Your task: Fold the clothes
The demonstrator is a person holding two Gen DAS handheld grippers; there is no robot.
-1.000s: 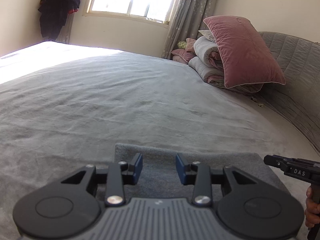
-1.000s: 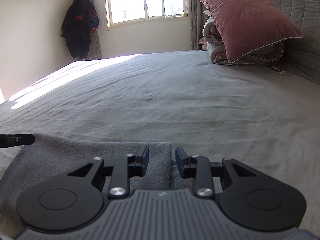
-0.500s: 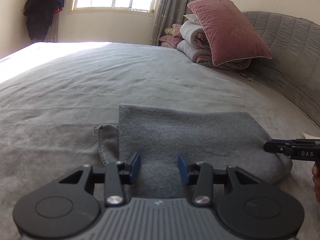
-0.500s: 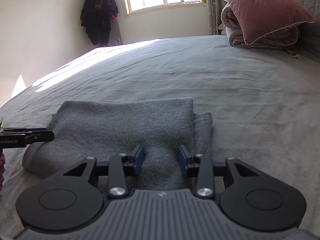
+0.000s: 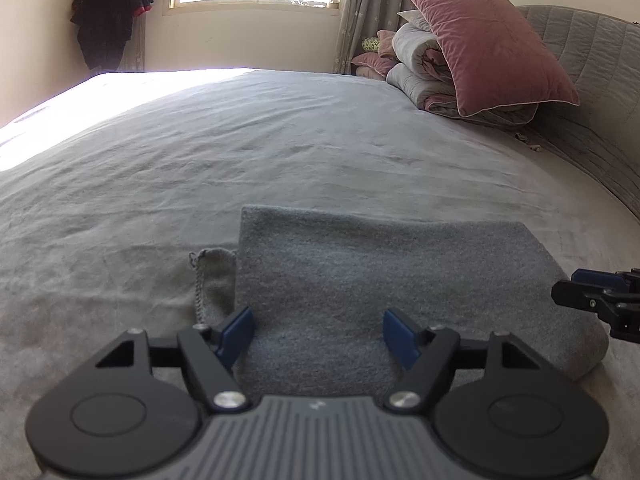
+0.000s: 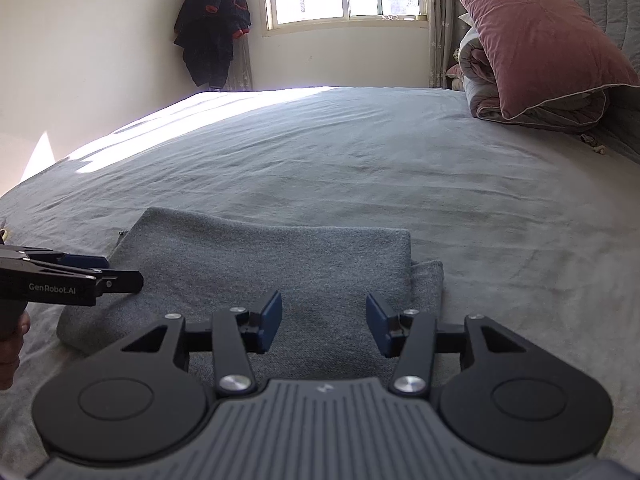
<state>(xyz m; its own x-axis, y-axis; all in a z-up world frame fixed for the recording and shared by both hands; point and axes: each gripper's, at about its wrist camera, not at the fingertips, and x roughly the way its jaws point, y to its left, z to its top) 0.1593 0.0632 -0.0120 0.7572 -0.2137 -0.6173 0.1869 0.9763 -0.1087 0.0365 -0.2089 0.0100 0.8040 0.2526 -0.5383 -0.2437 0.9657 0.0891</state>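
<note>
My grey cloth (image 5: 384, 280) lies folded flat on the bed (image 5: 280, 148). Both my tongs (image 5: 318, 330) (image 6: 323, 322) hang spread wide, holding nothing. It looks folded.

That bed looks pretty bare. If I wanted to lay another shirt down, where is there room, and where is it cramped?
Most of the bed is free: the wide stretch between the folded grey garment and the window wall, and the strip right of the garment. It is crowded by the headboard, where the pink pillow sits on a rolled quilt, and around both grippers.
</note>
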